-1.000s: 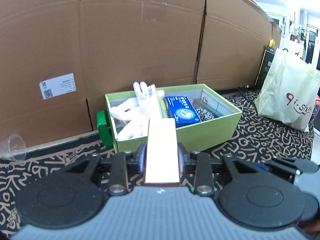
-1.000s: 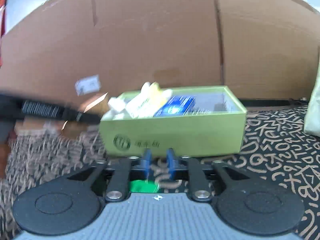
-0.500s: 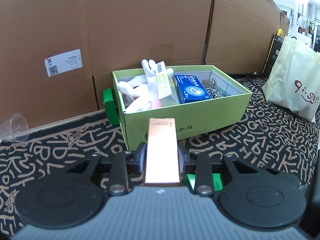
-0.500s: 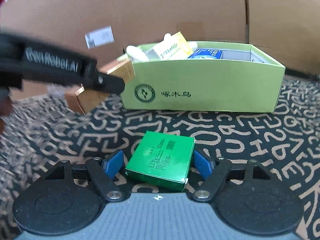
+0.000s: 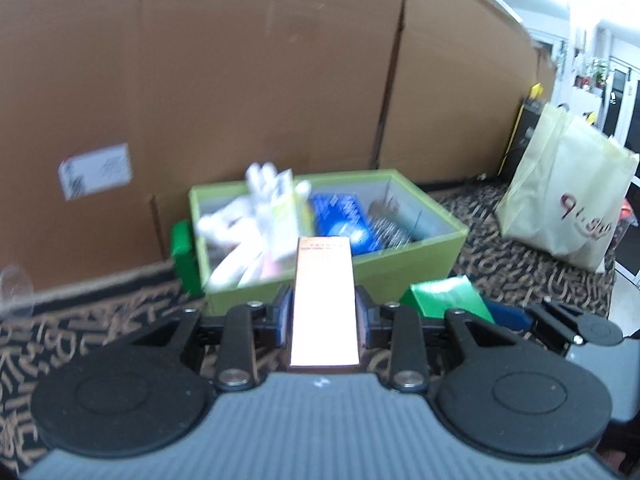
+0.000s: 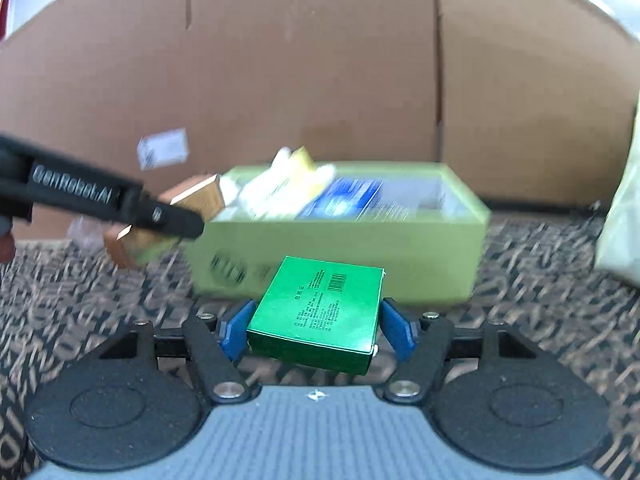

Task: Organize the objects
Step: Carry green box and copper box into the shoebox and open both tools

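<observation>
Green cardboard, the flat box (image 6: pixel 320 312) looks light, stiff and smooth, sitting lifted between the right gripper (image 6: pixel 318 330)'s just-narrowed jaws by its side edges before the bin (image 6: pixel 400 256), while the left gripper (image 5: pixel 323 316) pinches an orange carton (image 5: pixel 324 300).

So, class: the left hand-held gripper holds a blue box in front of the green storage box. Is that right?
No. In the left wrist view, the left hand-held gripper holds a copper-orange box, not a blue one, in front of the green storage box.
</observation>
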`<control>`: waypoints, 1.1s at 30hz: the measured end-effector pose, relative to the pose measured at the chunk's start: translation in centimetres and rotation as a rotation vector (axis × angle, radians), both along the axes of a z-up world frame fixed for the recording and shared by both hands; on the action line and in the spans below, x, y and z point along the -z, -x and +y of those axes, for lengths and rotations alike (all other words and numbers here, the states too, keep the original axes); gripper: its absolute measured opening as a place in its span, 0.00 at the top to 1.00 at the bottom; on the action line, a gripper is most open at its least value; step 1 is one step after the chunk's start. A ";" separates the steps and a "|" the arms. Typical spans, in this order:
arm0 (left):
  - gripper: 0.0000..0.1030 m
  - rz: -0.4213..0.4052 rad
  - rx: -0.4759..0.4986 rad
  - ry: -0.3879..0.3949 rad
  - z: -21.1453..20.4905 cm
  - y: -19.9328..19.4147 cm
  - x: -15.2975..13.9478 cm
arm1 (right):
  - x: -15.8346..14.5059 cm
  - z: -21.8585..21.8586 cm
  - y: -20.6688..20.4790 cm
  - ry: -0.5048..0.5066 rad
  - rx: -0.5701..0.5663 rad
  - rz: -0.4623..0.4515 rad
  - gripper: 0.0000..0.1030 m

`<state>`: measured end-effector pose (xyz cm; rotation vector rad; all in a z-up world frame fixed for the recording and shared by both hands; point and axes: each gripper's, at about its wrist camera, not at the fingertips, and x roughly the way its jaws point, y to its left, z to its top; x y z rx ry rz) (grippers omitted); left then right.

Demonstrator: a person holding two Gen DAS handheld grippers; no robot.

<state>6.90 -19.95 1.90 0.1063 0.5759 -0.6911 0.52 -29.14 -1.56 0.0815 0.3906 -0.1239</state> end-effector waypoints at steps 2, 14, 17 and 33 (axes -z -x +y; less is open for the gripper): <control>0.70 -0.011 0.020 0.012 -1.3 -0.4 -0.9 | -1.2 -1.1 -0.3 0.012 0.010 -0.051 0.30; 0.70 0.082 0.041 0.075 -10.5 -8.8 -1.0 | -2.3 -7.7 -7.3 0.115 0.041 -0.114 0.30; 0.70 0.061 0.031 0.062 -12.4 -10.2 -0.8 | -2.4 -8.8 -9.0 0.119 0.034 -0.095 0.30; 0.00 -0.042 0.002 0.112 -7.3 -7.2 0.8 | 0.3 -8.2 -6.1 0.106 0.077 -0.157 0.13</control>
